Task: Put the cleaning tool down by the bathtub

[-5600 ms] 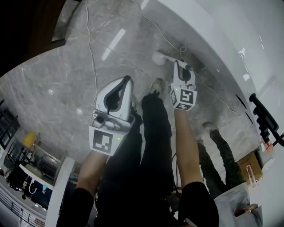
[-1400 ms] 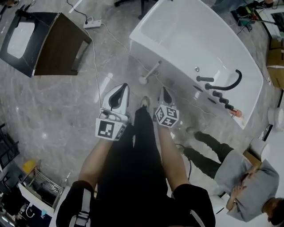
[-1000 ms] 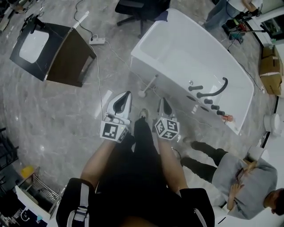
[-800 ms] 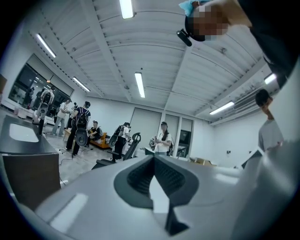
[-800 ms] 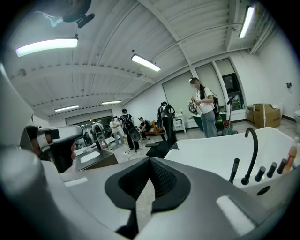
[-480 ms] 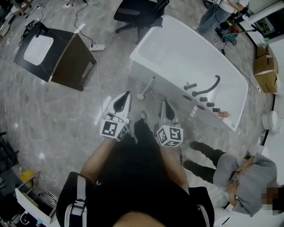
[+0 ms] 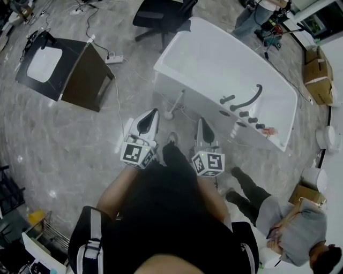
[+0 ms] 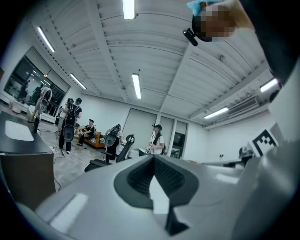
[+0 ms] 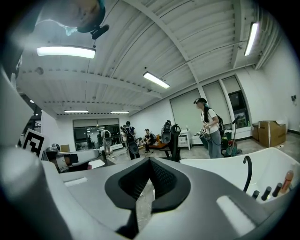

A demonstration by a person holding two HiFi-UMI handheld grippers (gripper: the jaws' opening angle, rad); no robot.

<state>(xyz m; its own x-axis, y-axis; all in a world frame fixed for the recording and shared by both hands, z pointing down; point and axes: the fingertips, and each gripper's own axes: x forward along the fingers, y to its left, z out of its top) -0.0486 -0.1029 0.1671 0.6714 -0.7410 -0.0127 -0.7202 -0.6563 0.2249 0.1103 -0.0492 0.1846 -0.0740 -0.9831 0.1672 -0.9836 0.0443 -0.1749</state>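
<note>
**Grippers, two.** The left gripper (image 7: 151, 113) and the right gripper (image 7: 201, 122) are being held side by side just short of the bathtub (image 7: 163, 85), both pointing at its near wall. Each pair of jaws is sitting closed, tip to tip, with nothing between them.

**Person, one nearby.** A person in a grey top (image 7: 289, 230) is positioned off the bathtub's near right end.

**Cleaning tool, one.** The cleaning tool (image 7: 176, 104) is white, with a long handle and a round head. It is standing on the floor by the bathtub's near wall, close to the left corner. Its head is down, its handle is slanting up toward the wall, and it is clear of both grippers.

**Bathtub fittings.** One curved black spout (image 7: 251, 100) is arching over the right-hand rim, with a row of black knobs beside it.

**Open floor.** Bare grey stone is spreading out left of the bathtub, with one thin cable (image 7: 116, 91) crossing it.

**Cabinet, one.** A dark cabinet (image 7: 80, 80) carrying a white basin is sitting well left of the bathtub, with one power strip (image 7: 113, 59) lying between them.

**Chair, one.** A black office chair (image 7: 161, 13) is standing beyond the bathtub's far left corner.

**Cardboard boxes, at least two.** One box (image 7: 305, 193) is lying off the near right end and another (image 7: 320, 85) is lying past the right side.
</note>
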